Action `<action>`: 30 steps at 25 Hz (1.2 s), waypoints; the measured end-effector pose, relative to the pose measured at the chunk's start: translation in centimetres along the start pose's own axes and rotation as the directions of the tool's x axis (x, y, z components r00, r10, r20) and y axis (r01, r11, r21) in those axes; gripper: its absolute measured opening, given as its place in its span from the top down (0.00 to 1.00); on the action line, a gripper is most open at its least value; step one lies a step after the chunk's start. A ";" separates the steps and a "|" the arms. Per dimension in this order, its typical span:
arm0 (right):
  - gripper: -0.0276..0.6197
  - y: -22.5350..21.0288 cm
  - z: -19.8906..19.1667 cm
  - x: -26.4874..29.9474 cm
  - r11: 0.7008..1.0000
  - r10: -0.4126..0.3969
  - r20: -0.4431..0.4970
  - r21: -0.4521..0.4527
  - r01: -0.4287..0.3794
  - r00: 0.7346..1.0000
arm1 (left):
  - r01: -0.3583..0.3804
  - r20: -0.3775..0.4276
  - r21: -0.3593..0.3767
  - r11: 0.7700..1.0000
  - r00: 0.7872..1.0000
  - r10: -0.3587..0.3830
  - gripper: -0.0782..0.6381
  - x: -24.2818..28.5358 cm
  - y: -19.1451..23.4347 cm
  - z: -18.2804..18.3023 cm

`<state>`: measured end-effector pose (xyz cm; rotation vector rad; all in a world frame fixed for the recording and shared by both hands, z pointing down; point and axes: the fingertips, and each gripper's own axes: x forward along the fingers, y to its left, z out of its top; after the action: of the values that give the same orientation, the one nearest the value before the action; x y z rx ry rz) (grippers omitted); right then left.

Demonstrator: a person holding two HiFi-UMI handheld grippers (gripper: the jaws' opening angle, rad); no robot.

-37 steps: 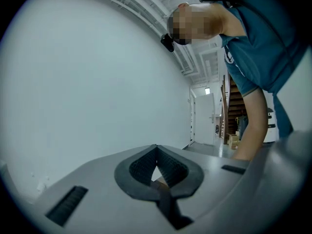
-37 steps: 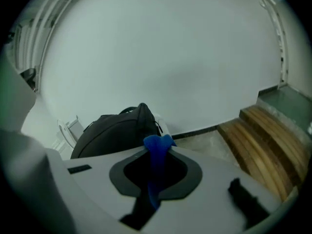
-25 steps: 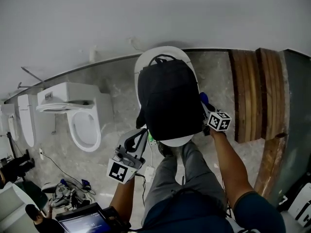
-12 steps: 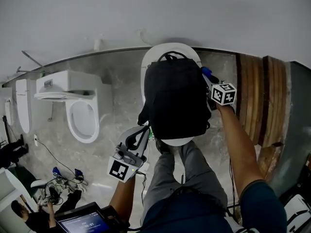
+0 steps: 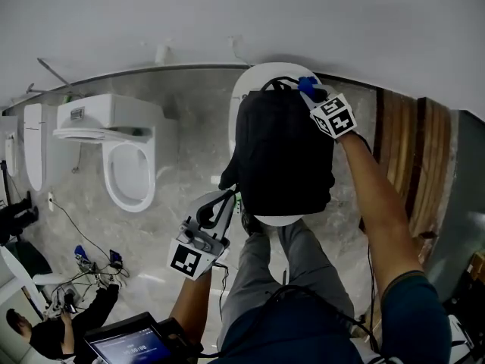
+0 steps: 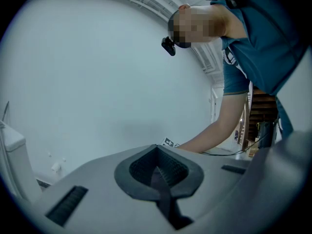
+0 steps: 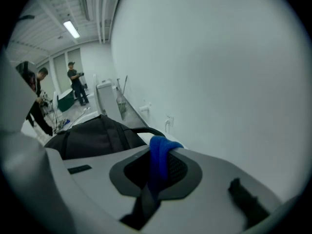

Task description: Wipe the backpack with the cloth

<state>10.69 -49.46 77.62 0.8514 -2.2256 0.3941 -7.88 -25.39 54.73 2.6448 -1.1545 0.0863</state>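
A black backpack (image 5: 282, 154) lies on a closed white toilet (image 5: 244, 101), its carry handle toward the wall. My right gripper (image 5: 307, 88) is at the backpack's top right corner by the handle, shut on a blue cloth (image 5: 305, 83). In the right gripper view the blue cloth (image 7: 158, 155) is folded over between the jaws of the right gripper (image 7: 157, 162), with the backpack (image 7: 97, 135) just beyond. My left gripper (image 5: 225, 197) hovers by the backpack's lower left corner. In the left gripper view the left gripper (image 6: 157, 165) is shut with nothing in it.
A second white toilet (image 5: 129, 173) with its seat open stands to the left. Wooden planks (image 5: 413, 165) lie on the right. Cables and a seated person (image 5: 68, 317) are at the lower left, near a tablet screen (image 5: 136, 347). My legs (image 5: 280, 271) stand before the toilet.
My right gripper has carried the blue cloth from the backpack's lower right side up along its right edge to the top by the handle. The left gripper has barely moved.
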 end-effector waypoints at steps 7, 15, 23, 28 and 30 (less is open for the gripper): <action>0.92 11.6 5.2 6.3 0.929 0.260 -0.120 -0.240 -0.282 0.958 | -0.044 -0.006 -0.015 0.999 0.999 0.044 0.89 -2.0 1.7 -0.5; 0.92 21.8 7.3 6.7 0.706 0.294 -0.324 -0.561 -0.433 0.899 | -0.088 0.005 -0.023 0.996 0.996 0.088 0.89 -4.6 3.2 -0.5; 0.92 34.9 -2.5 2.7 0.324 0.191 -0.649 -0.666 -0.672 0.736 | -0.100 0.016 -0.027 0.995 0.995 0.100 0.89 -6.3 3.5 -0.7; 0.92 38.4 -5.1 0.7 0.393 0.197 -0.647 -0.636 -0.663 0.737 | -0.100 0.018 -0.026 0.995 0.995 0.100 0.89 -7.4 3.3 -0.7; 0.92 40.2 -5.7 -1.0 0.495 0.304 -0.647 -0.520 -0.697 0.699 | -0.097 0.019 -0.027 0.995 0.995 0.097 0.89 -7.7 3.1 -0.9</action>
<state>-13.07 -16.54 79.77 -0.3879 -1.8344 -0.0752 -15.33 -21.72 55.02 2.5721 -1.2819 0.0613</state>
